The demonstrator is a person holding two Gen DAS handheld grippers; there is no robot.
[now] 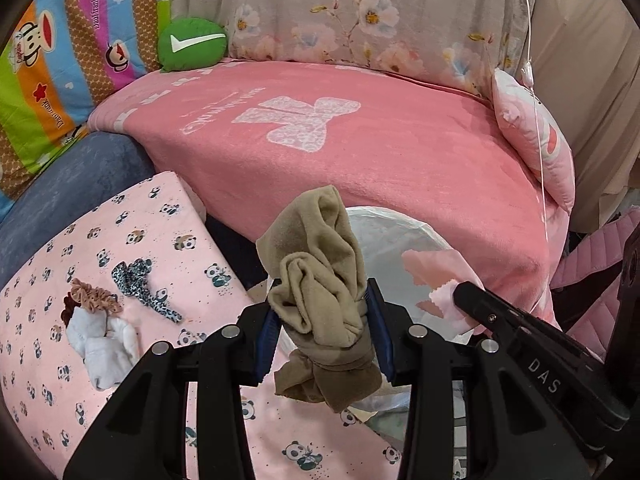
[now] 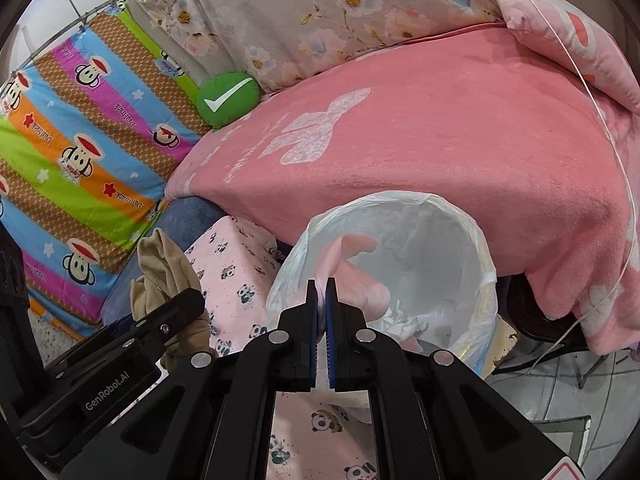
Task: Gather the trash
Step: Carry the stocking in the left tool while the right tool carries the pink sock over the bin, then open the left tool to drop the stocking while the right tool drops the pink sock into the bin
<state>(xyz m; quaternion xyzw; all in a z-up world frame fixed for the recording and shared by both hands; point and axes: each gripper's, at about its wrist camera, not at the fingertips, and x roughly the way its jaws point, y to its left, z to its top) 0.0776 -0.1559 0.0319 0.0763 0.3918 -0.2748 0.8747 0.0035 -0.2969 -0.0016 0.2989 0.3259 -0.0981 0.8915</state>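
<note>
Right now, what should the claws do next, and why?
Probably open the right claw: it pinches the pink cloth right above the bag-lined bin, so the cloth should fall in. The left claw holds a tan cloth.

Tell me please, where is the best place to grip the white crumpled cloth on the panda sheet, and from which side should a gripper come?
Probably from above. The white crumpled cloth lies flat and loose on the panda sheet, so pinch its raised middle fold. Avoid its upper end, where the brown scrunchie touches it. Both grippers are full now.
</note>
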